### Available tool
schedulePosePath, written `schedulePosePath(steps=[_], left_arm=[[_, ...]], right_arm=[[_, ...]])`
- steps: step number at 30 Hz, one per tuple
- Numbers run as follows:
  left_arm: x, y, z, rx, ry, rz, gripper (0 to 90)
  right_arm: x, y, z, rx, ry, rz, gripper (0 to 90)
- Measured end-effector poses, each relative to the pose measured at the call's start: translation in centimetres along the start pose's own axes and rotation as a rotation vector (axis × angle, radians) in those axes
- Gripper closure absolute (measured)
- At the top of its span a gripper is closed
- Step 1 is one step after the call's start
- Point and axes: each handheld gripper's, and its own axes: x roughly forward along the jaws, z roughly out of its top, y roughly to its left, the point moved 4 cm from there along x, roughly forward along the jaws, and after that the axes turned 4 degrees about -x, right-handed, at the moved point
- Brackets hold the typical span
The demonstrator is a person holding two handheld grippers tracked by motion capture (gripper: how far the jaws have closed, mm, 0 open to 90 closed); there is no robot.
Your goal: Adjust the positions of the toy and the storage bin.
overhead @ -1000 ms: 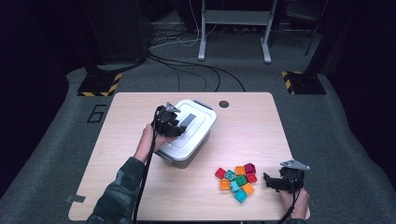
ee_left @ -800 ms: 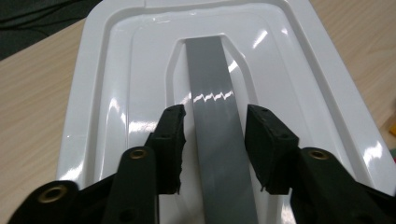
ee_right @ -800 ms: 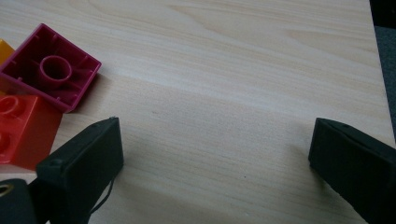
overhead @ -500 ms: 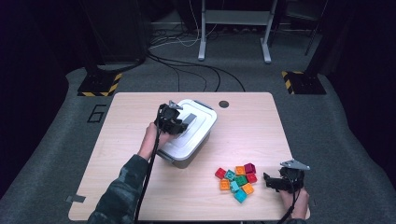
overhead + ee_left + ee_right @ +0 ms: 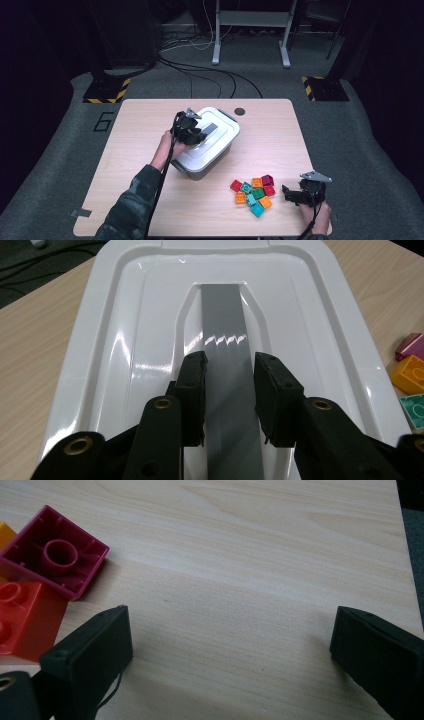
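A white lidded box (image 5: 220,135) stands mid-table. A grey handle strip (image 5: 225,325) runs along the middle of its lid (image 5: 125,340). My left gripper (image 5: 229,390) is shut on this handle, one black pad pressed against each side; from above it (image 5: 194,131) sits over the lid's left part. A cluster of several coloured bricks (image 5: 254,192) lies near the front right. Just right of them, my right gripper (image 5: 287,194) rests low by the table with its jaws wide open (image 5: 230,645) over bare wood. A magenta brick (image 5: 55,550) and a red one (image 5: 20,620) lie past its left jaw.
A small dark round disc (image 5: 240,111) sits on the table behind the box. A strip of tape (image 5: 80,213) marks the front left corner. The table's right edge (image 5: 407,555) is close to my right gripper. Cables and stand legs cross the floor beyond.
My left gripper has edged slightly right over the lid's handle. The right gripper and the bricks have not moved.
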Motion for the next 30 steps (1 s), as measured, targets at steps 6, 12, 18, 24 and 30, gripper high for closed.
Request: schedulePosePath(steps=[6, 12, 18, 24, 30], left_arm=[[0.1, 0.5, 0.0, -0.021, -0.013, -0.04, 66.4], [0.4, 0.3, 0.1, -0.023, -0.024, -0.078, 66.4], [0.7, -0.2, 0.4, -0.018, -0.018, -0.092, 66.3], [1.2, -0.9, 0.9, 0.0, -0.016, -0.108, 66.3], [1.7, -1.5, 1.4, 0.014, -0.021, -0.138, 66.3]], right_arm=[[0.0, 0.0, 0.0, 0.0, 0.0, 0.0, 2.5], [0.0, 0.0, 0.0, -0.001, 0.0, 0.0, 2.4], [0.0, 0.0, 0.0, -0.001, 0.0, 0.001, 2.5], [0.0, 0.0, 0.0, 0.0, -0.003, -0.002, 2.5], [0.0, 0.0, 0.0, 0.0, -0.001, 0.001, 2.5]])
